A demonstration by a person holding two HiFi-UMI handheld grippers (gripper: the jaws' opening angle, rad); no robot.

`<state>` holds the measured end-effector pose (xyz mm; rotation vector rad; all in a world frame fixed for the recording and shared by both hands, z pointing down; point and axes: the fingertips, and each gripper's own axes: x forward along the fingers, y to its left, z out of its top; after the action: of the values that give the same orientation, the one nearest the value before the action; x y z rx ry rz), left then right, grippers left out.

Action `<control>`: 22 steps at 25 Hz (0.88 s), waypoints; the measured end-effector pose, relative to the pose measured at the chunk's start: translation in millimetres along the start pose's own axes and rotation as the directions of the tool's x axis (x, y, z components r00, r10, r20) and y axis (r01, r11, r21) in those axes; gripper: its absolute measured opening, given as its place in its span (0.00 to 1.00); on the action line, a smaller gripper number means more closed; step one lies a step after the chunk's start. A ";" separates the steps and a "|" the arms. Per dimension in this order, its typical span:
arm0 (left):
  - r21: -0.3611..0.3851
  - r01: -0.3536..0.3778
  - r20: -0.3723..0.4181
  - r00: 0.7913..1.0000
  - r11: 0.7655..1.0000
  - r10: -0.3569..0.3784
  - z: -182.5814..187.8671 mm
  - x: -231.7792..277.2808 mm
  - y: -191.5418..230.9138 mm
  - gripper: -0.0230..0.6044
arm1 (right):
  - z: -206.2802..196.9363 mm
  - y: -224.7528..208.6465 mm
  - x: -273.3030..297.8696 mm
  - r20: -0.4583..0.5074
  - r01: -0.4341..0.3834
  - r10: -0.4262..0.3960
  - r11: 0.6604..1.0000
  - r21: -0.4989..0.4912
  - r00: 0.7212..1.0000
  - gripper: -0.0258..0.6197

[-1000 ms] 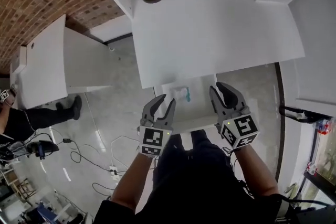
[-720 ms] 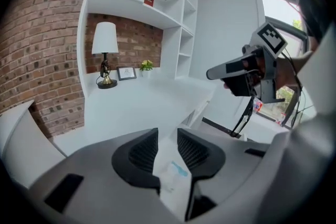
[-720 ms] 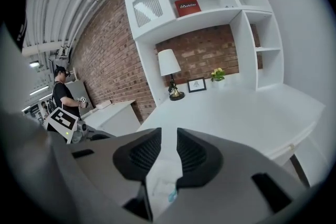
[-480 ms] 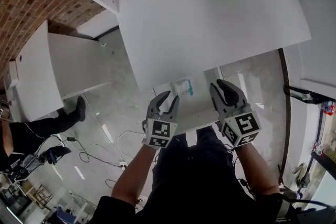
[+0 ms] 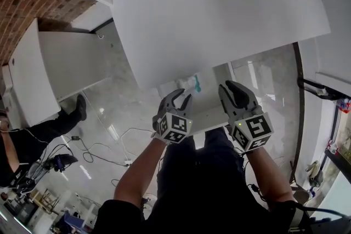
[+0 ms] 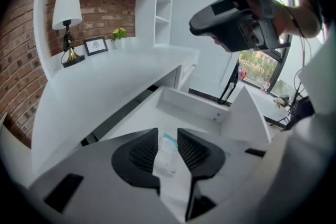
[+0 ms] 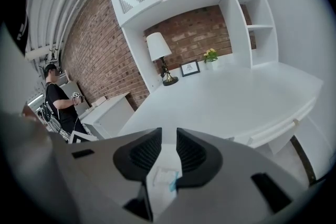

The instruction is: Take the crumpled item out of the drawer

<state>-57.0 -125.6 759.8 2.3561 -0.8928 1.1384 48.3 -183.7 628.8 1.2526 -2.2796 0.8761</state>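
Moving closer to the open drawer [image 5: 213, 97] than a second ago, our left gripper [image 5: 176, 100] is now reaching in at the middle of the head view, its marker cube tipped toward the lower right. We are holding both bare forearms [image 5: 143, 168] forward from the bottom of the frame, left arm angled up and to the right, right arm angled up and slightly left. We are keeping the left jaws a modest way apart, pads touching nothing. The crumpled item [image 5: 193, 84], white with a teal edge, is lying in the drawer just beyond those fingertips, under the white desk [image 5: 219, 8], and in the left gripper view it is showing in the gap between the jaws. Our right gripper [image 5: 236, 91] is hovering over the drawer's right part, apart from the item. We are closing its jaws slightly, though they are standing fairly wide. The item is only showing through their gap, untouched.
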 end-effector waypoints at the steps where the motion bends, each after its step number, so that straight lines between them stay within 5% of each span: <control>1: 0.004 0.009 -0.013 1.000 1.000 -0.009 -4.8 5.3 -2.2 0.21 | -0.3 -2.1 1.8 0.000 0.005 -0.005 1.000 0.000 1.000 0.17; 9: 0.017 0.071 -0.119 0.991 0.997 -0.068 -41.4 45.0 -13.2 0.21 | -8.2 -15.0 14.9 -0.027 0.016 -0.017 1.000 -0.004 1.000 0.17; 16: 0.118 0.166 -0.266 0.955 0.979 -0.130 -76.7 83.6 -34.4 0.22 | -24.6 -18.6 18.3 -0.063 0.017 -0.016 1.000 0.011 0.998 0.17; 22: 0.246 0.206 -0.372 0.922 0.947 -0.104 -98.5 107.9 -37.1 0.21 | -32.1 -24.3 17.8 -0.075 0.032 -0.030 0.999 0.028 0.997 0.16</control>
<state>-35.7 -83.3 902.9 2.2696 -0.4291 1.6442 61.0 -182.3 670.9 1.2435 -2.1912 0.9327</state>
